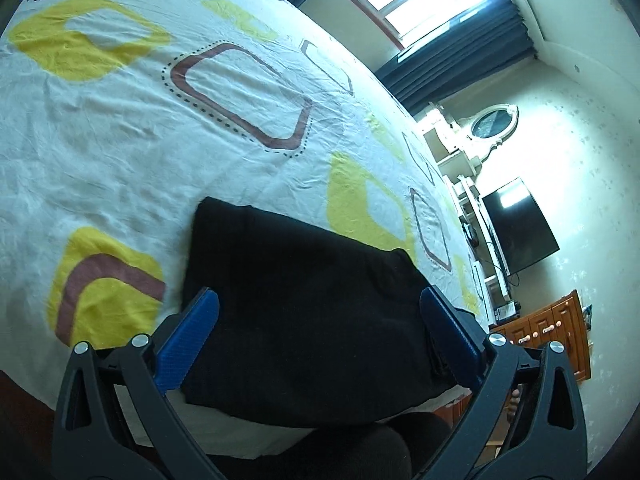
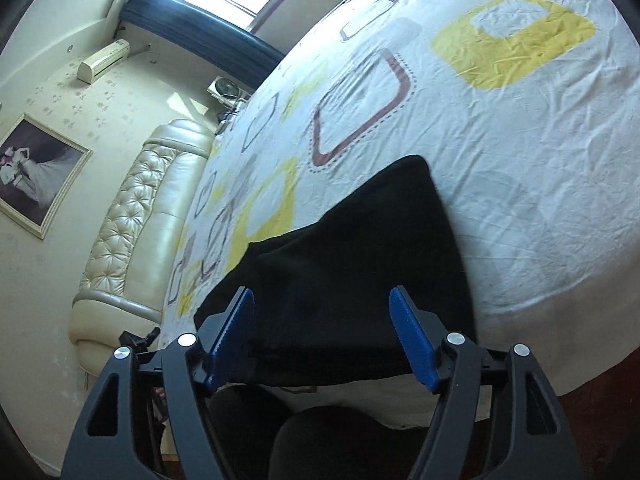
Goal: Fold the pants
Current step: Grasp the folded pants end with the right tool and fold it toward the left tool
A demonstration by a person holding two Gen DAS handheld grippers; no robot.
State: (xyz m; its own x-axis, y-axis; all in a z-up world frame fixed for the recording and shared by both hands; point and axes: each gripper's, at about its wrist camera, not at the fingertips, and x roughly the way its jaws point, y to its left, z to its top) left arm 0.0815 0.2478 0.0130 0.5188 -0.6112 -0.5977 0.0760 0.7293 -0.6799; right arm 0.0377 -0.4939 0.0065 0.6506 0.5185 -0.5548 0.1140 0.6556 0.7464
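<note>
Fingers (image 1: 188, 344) of both grippers straddle folded black pants (image 1: 304, 312).

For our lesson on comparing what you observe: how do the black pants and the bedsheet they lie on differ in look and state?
The pants are plain black; the bedsheet is white with yellow and brown rounded squares. The pants form a compact folded block near the bed's edge; the bedsheet spreads over the whole bed. The bedsheet shows fine wrinkles; the pants look smooth. Both are fabric lying flat.
</note>
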